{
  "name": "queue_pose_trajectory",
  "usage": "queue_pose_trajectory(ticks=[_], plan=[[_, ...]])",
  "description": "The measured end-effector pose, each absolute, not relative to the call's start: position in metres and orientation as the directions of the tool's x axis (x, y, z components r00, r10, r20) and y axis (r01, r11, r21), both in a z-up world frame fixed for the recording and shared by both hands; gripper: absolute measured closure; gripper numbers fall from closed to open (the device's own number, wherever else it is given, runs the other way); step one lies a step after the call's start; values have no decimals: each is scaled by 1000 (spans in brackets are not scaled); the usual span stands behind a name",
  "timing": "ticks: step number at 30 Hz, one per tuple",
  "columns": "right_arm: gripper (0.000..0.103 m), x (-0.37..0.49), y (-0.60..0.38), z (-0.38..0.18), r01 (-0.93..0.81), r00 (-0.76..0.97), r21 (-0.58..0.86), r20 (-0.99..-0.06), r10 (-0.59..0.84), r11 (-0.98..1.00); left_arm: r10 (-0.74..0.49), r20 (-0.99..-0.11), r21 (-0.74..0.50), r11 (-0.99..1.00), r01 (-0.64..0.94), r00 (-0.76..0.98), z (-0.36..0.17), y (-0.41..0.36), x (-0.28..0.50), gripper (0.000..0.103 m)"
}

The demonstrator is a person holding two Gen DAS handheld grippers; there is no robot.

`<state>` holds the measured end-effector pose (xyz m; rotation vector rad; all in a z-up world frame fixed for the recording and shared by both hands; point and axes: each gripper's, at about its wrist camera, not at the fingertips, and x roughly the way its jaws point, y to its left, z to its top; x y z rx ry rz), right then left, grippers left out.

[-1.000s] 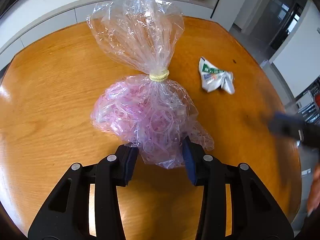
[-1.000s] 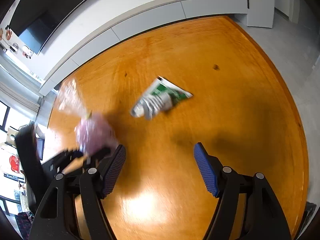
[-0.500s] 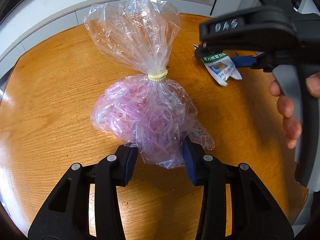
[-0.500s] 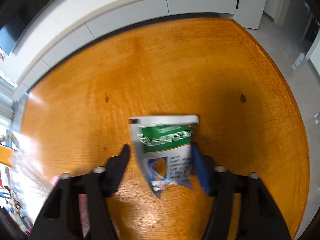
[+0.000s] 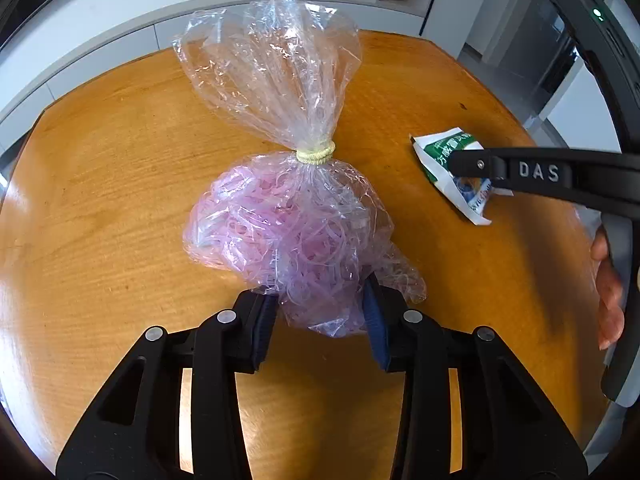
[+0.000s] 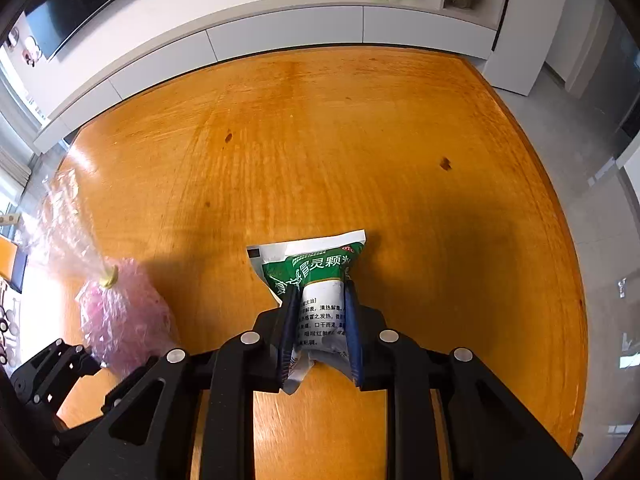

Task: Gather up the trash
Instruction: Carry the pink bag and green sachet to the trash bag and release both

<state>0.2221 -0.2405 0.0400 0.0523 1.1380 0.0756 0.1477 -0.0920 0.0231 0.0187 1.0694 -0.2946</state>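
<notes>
While the left gripper (image 5: 320,320) pinches the near end of the clear bag (image 5: 288,216) of pink strips lying on the wooden table (image 5: 100,200), its jaws having just closed a little further on the plastic, the right gripper (image 6: 320,336) squeezes the green-and-white sachet (image 6: 316,276) to the bag's right; its blue pads (image 6: 352,332) have just been closing and now press the crumpled packet between them; a yellow band (image 5: 316,156) ties the bag's neck; a hand (image 5: 608,292) shows at the right edge.
</notes>
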Motion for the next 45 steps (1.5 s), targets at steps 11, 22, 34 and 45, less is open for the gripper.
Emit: queue_pose_trajectory(ticks=[11, 22, 34, 45], plan=[[79, 125, -293, 64, -14, 466, 152, -873, 141, 988, -263, -847, -130, 945, 300, 463, 38, -128, 77, 66], [79, -3, -396, 88, 138, 547, 238, -828, 127, 961, -361, -820, -112, 862, 495, 444, 68, -226, -3, 66], [79, -176, -543, 80, 477, 565, 266, -823, -60, 837, -499, -831, -89, 557, 826, 247, 66, -422, -136, 66], [76, -283, -646, 36, 754, 449, 250, -872, -197, 608, -433, -897, -50, 294, 954, 86, 22, -550, -190, 63]])
